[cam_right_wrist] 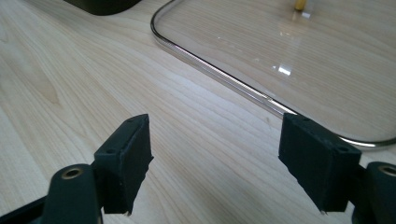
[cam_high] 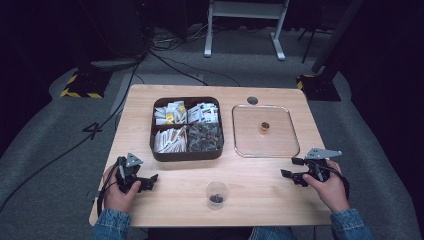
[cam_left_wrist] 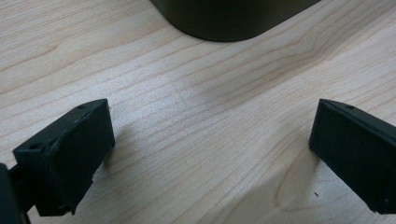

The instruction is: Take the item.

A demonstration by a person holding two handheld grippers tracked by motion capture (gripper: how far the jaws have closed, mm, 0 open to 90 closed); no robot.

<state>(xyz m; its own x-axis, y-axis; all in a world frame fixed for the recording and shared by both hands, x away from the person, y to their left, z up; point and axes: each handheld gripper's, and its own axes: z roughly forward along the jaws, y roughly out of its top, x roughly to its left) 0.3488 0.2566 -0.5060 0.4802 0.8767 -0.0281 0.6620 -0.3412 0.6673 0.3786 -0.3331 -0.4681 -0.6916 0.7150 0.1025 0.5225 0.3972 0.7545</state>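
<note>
Here both grippers rest low at the near side of the wooden table (cam_high: pixel 250 200), each in one of the person's hands. The left gripper (cam_high: pixel 150 181) sits near the table's left edge, its jaws spread wide with bare wood between them and nothing gripped; in the left gripper view the rounded corner of the dark divided box (cam_left_wrist: pixel 224 21) lies just ahead of it. The right gripper (cam_high: pixel 291 168) is at the right side, its jaws likewise standing wide apart and empty, pointed toward the near rim of the clear tray (cam_high: pixel 267 152); in the right gripper view that rim (cam_right_wrist: pixel 219 77) runs just beyond the tips, not touching them. The tray holds one small brownish-gold thing (cam_high: pixel 264 126) near its middle, too small to identify. The box (cam_high: pixel 186 155), just left of the tray, has four compartments filled with packets. A small clear cup (cam_high: pixel 217 192) with something dark in its bottom stands upright near the table's front edge, between the two grippers and apart from both.
</note>
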